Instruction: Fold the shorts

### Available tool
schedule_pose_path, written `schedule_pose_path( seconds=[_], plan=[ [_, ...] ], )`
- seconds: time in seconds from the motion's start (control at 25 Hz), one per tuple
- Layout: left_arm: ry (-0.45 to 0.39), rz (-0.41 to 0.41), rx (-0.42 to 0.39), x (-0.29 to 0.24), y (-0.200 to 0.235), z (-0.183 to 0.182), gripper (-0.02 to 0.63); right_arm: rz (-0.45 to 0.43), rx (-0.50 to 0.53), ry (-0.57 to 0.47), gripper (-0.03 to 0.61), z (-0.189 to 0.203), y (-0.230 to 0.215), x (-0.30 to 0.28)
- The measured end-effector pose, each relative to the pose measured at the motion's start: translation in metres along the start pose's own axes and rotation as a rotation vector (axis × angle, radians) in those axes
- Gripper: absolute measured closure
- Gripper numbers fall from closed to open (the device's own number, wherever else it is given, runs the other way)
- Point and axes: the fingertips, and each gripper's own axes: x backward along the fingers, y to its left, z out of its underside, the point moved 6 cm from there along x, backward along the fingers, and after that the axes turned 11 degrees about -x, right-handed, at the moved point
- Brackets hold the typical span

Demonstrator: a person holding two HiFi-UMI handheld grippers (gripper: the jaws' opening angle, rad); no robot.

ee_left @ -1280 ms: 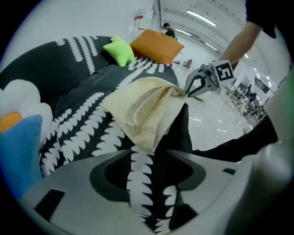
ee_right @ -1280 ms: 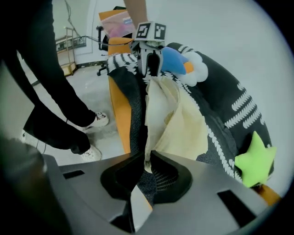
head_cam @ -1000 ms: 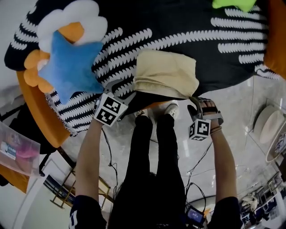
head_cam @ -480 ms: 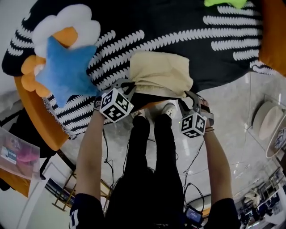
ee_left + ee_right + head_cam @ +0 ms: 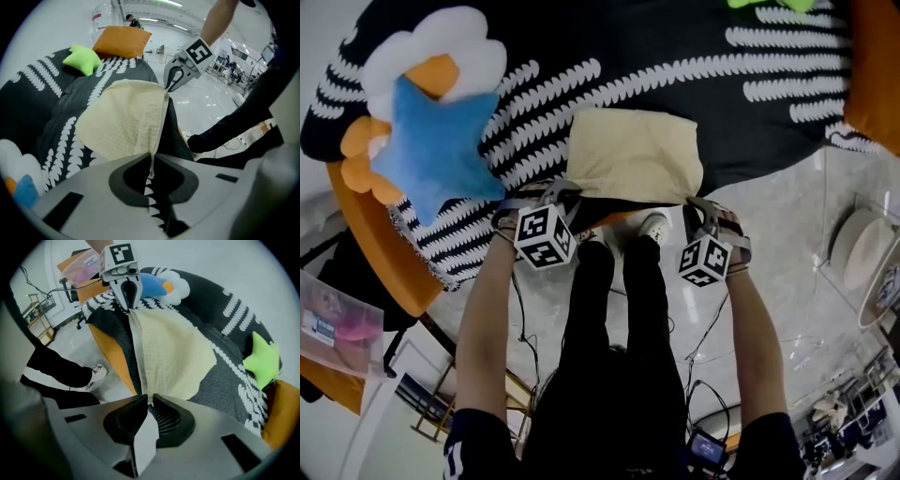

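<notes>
Head view — jaws just clamped shorts [image 5: 633, 155].

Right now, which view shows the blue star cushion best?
The head view: the blue star cushion shows whole. The left gripper view catches one corner; the right gripper view, only a part.

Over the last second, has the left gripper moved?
Yes. In the head view the left gripper has shifted right, away from the blue star cushion, onto the near-left corner of the shorts.
</notes>
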Motion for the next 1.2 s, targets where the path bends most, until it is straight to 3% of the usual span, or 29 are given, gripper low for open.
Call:
schedule_pose_path(
  seconds=[0.04,0.12,0.2,0.28,0.36,0.44,0.52,0.6,0.68,0.76,0.88,0.96,1.0,1.12,1.2],
  plan=[
    [-0.008,0.018,0.056,-0.004,0.000,0.000,0.584,-0.040,-0.001,0.016,0.506,0.003,0.004,-0.002],
    [-0.049,0.085,0.213,-0.004,-0.003,0.003,0.518,-0.123,-0.040,0.039,0.340,0.002,0.015,-0.003],
    [-0.100,0.186,0.388,0.007,-0.006,0.011,0.307,-0.171,-0.116,0.025,0.290,-0.006,0.018,0.003],
    [-0.147,0.237,0.518,0.025,-0.001,0.019,0.268,-0.168,-0.216,-0.024,0.264,-0.014,0.008,0.016],
    [-0.186,0.205,0.616,0.042,0.017,0.026,0.268,-0.142,-0.329,-0.092,0.274,-0.018,-0.016,0.035],
    [-0.214,0.086,0.699,0.059,0.045,0.033,0.281,-0.117,-0.453,-0.160,0.327,-0.021,-0.047,0.051],
    [-0.215,-0.103,0.736,0.070,0.077,0.038,0.415,-0.090,-0.600,-0.220,0.395,-0.027,-0.081,0.055],
    [-0.225,-0.217,0.774,0.068,0.106,0.036,0.479,-0.069,-0.767,-0.283,0.445,-0.037,-0.114,0.047],
    [-0.273,-0.204,0.865,0.054,0.130,0.032,0.466,-0.094,-0.931,-0.328,0.466,-0.046,-0.138,0.030],
    [-0.313,-0.144,0.963,0.036,0.149,0.028,0.457,-0.178,-1.053,-0.333,0.461,-0.054,-0.149,0.011],
    [-0.306,-0.040,1.061,0.008,0.163,0.025,0.456,-0.310,-1.134,-0.312,0.437,-0.067,-0.155,-0.014],
    [-0.262,0.010,1.107,-0.007,0.165,0.027,0.457,-0.335,-1.160,-0.302,0.459,-0.076,-0.159,-0.026],
    [-0.241,0.021,1.112,-0.012,0.165,0.028,0.471,-0.336,-1.169,-0.288,0.463,-0.078,-0.159,-0.031],
    [-0.229,0.032,1.046,-0.009,0.164,0.023,0.563,-0.335,-1.185,-0.246,0.568,-0.077,-0.159,-0.032],
    [-0.248,0.020,1.005,0.001,0.167,0.019,0.577,-0.327,-1.233,-0.269,0.569,-0.070,-0.169,-0.023]
  ],
)
